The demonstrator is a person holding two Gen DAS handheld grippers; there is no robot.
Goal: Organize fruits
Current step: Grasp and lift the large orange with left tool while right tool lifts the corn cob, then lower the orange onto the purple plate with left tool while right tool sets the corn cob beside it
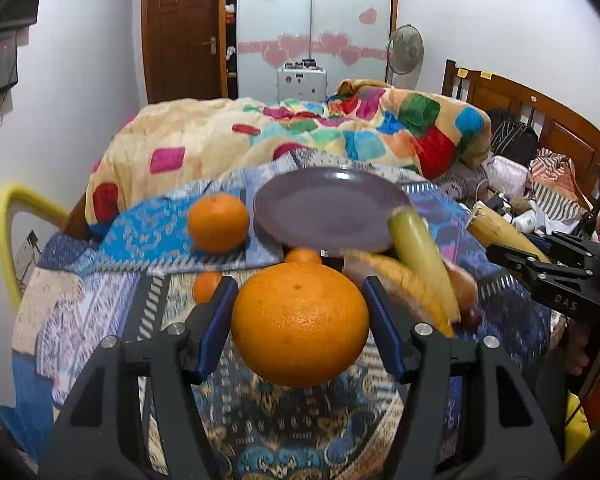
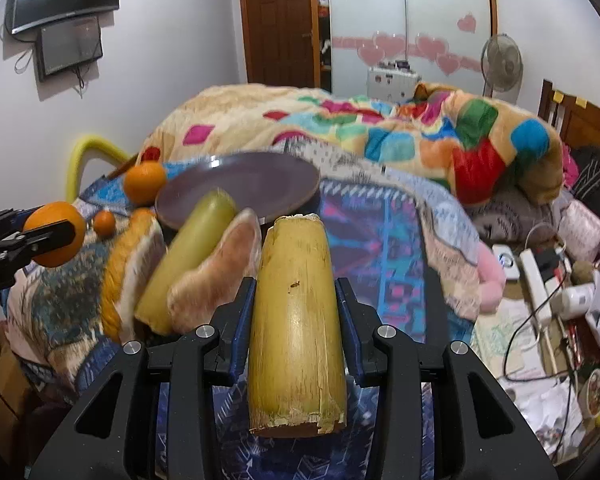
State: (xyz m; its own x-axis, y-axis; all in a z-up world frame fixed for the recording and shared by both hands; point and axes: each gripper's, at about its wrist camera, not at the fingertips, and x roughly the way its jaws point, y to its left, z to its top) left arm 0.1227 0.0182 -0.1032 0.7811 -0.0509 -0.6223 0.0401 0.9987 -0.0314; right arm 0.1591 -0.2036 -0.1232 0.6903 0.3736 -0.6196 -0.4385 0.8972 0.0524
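Left wrist view, left to right. A yellow chair back (image 1: 4,236) stood at the bed's edge. A mid-size orange (image 1: 218,222) lay on the patterned cloth (image 1: 156,232), just left of the purple plate (image 1: 324,208), which was bare. A small orange (image 1: 206,286) lay nearer, beside the left gripper's finger. The left gripper (image 1: 300,320) was clamped on the big orange (image 1: 300,320), pads against both its sides, the fruit clear of the cloth. Behind it another small orange (image 1: 303,256) sat at the plate's near rim. Right of that lay a pomelo wedge (image 1: 400,284) and a green cane piece (image 1: 416,248), its tip overlapping the plate edge.

Right wrist view. The right gripper (image 2: 296,300) gripped a yellow cane piece (image 2: 296,312) lengthwise between its pads, at a narrow setting, raised above the cloth. A second wedge (image 2: 220,272) lay to its left. Blanket (image 2: 420,136) heaped behind; clutter and cables (image 2: 540,288) at far right.
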